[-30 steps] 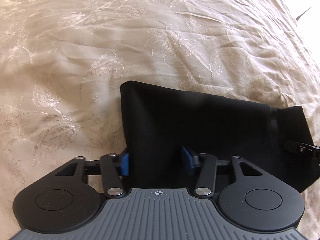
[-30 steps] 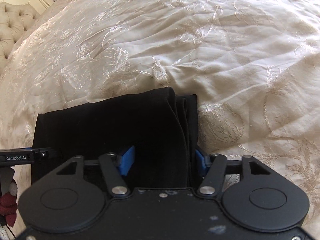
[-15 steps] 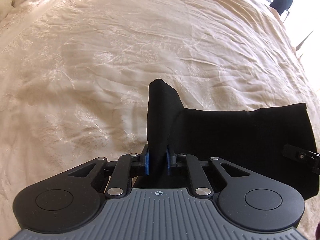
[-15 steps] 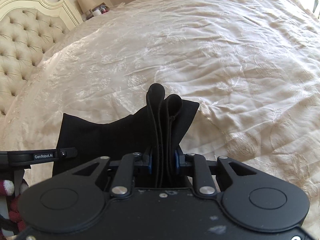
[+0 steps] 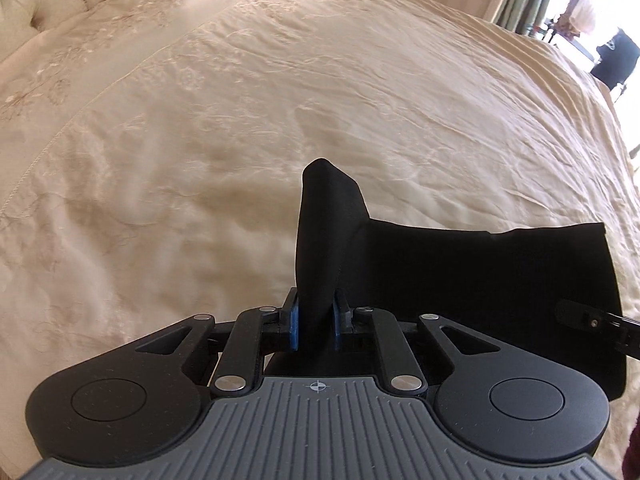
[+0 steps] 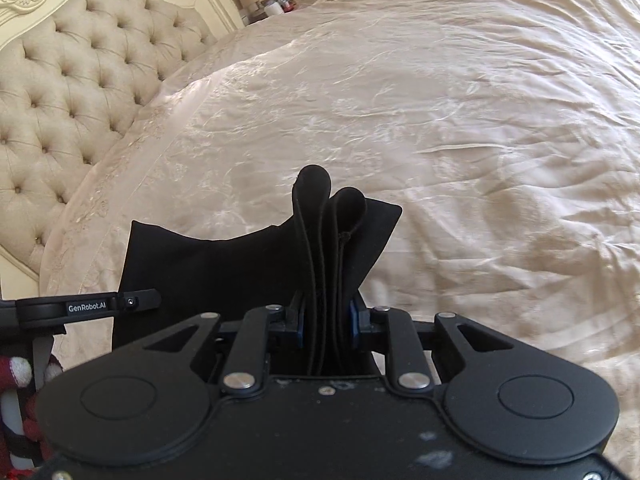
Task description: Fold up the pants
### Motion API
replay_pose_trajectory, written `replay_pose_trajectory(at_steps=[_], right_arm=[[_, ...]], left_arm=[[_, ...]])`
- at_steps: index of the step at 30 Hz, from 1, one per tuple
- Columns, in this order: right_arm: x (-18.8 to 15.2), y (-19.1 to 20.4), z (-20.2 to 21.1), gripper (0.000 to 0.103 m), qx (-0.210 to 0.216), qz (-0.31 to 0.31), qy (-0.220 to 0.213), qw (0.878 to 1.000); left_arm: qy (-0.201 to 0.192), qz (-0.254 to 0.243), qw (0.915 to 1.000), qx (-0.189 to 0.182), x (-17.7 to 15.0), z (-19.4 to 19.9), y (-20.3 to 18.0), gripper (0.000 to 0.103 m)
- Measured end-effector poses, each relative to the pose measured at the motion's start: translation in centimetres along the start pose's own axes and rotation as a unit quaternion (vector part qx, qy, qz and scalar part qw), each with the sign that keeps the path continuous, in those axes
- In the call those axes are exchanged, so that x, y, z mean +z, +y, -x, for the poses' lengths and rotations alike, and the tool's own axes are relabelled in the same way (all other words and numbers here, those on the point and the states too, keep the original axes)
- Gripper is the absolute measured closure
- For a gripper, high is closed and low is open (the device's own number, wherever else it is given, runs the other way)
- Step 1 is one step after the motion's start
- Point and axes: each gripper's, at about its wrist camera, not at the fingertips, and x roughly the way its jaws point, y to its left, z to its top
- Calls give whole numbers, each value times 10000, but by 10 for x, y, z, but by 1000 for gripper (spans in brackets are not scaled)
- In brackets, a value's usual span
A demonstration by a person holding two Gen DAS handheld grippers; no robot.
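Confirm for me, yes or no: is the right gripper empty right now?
No: in the right wrist view the right gripper has its blue pads clamped on several bunched layers of the black pants, above the cream bedspread.

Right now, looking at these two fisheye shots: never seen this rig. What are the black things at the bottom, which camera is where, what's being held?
There is no robot arm here: a person carries a handheld two-finger gripper in each hand, each with a fisheye camera looking forward along its fingers. The black plates low in each picture are the gripper's own body.

The left wrist view shows the left gripper, its blue pads clamped on one corner of the folded black fabric pants. The right wrist view shows the right gripper, clamped on a thicker bunch of layers at the other end of the same pants. Each gripper also shows at the edge of the other's picture.

Below lies a cream embroidered bedspread, with a tufted cream headboard behind. The cloth hangs between both grips.
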Motion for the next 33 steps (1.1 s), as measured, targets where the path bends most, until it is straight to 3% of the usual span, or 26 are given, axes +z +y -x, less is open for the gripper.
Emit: replay_pose_trajectory(at_steps=[5,8,10,12,14,16,19,22,27,33], right_arm=[[6,65,-51,82,150,184,218,9995],[8,88,-88,80,10,219,370,9991],[8,95,-115,77,-381,274,531,9975],[7,95,-133,73,-1137,320,668,9908],[7,89,-133,73,-1567,318,572,9855],[7,87,-119,73,-1588,188,289,9867],[7,101,-103,73,-1636,477,-23,9854],[-1,123,-103,66,-1557,744,-171,9849],[-34,130,-123,66,-1458,711,502,9855],[-63,116,-148,72,-1556,929,1046,9779]], left_arm=[[210,186,9996,102,15,-21,58,86],[385,350,9974,493,16,-44,90,84],[429,522,9960,581,15,-53,106,84],[477,633,9951,594,13,-53,116,84],[366,530,9964,555,11,-45,115,84],[240,307,9976,569,8,-37,105,84],[152,93,9987,472,-3,-34,87,83],[200,-101,9989,415,-18,-42,70,83],[773,-251,9951,556,-48,-75,60,82],[849,-371,9924,815,-53,-83,54,81]])
